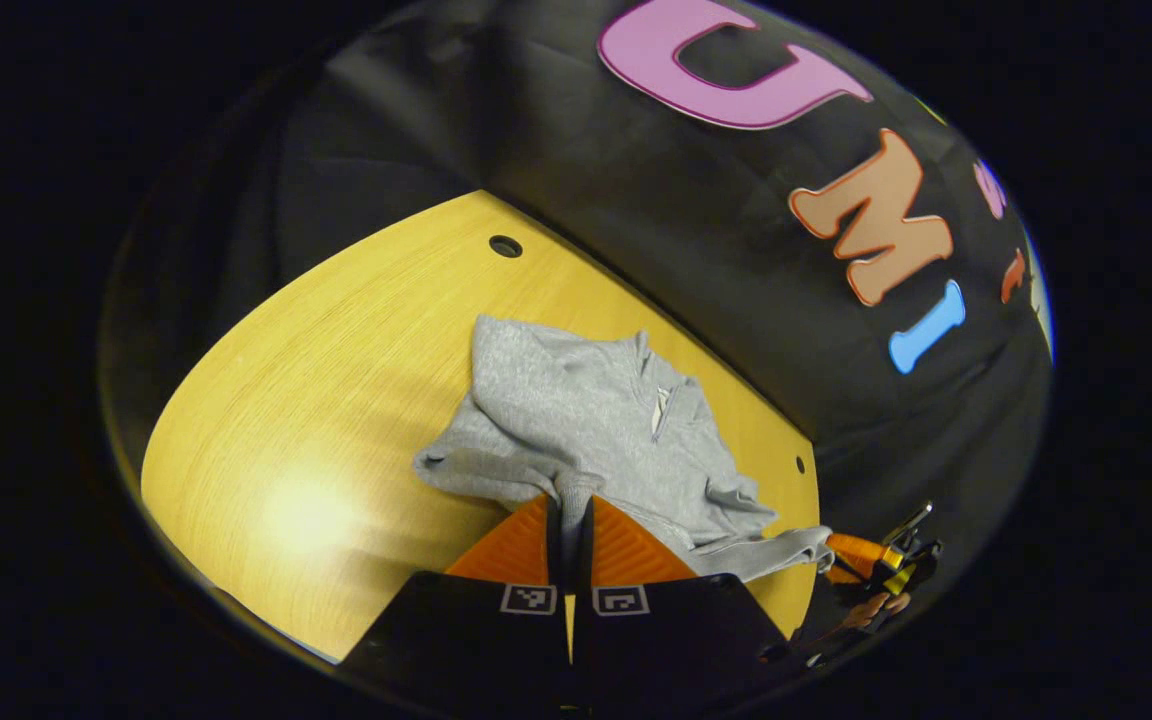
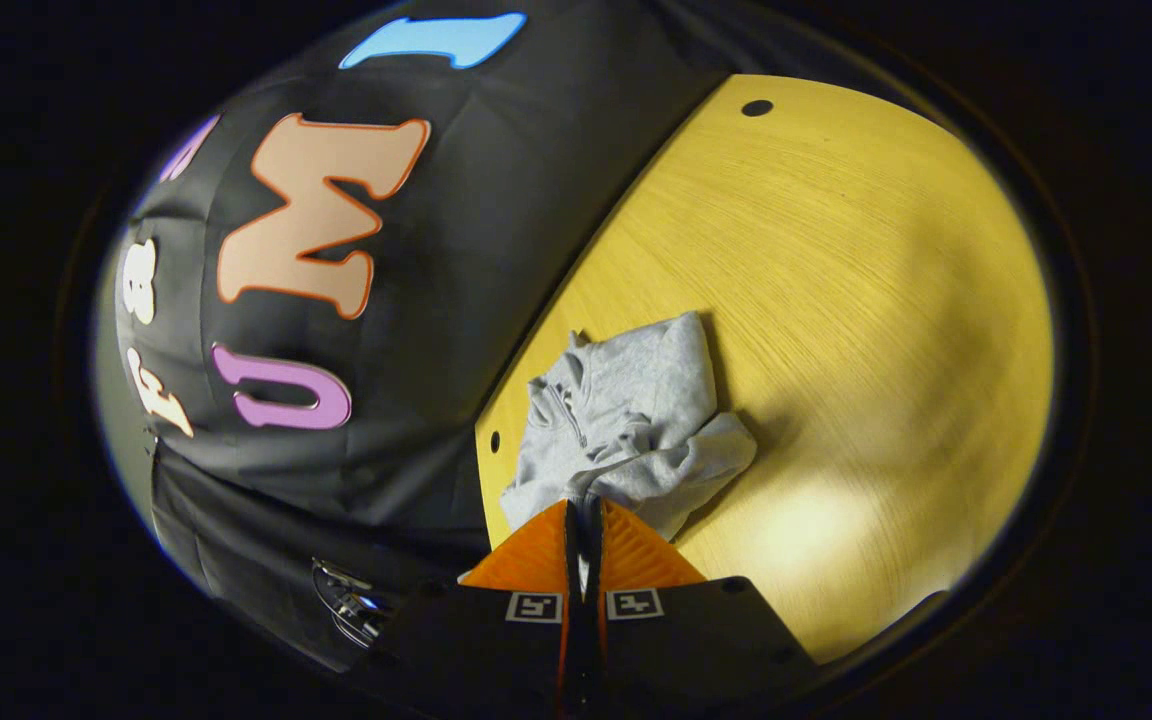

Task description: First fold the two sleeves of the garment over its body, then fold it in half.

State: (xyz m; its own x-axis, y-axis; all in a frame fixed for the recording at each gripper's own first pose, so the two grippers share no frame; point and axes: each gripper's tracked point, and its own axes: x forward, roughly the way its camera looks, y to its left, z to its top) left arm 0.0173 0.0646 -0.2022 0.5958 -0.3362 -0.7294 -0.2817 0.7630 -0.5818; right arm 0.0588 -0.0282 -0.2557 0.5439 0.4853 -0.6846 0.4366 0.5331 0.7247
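we have the left gripper (image 1: 570, 525) and right gripper (image 2: 584, 530) each pinched on grey cloth of the garment (image 1: 586, 420), at 6 o'clock in each view. it lies bunched on the table (image 1: 336, 400), so we judge neither sleeve is neatly folded and the halving is left.

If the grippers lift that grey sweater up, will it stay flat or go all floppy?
Probably floppy: the sweater already lies in soft folds and wrinkles on the table. It will likely sag between the left gripper and the right gripper, since each pinches just an edge. It probably won't slip, because the cloth looks thick and fuzzy.
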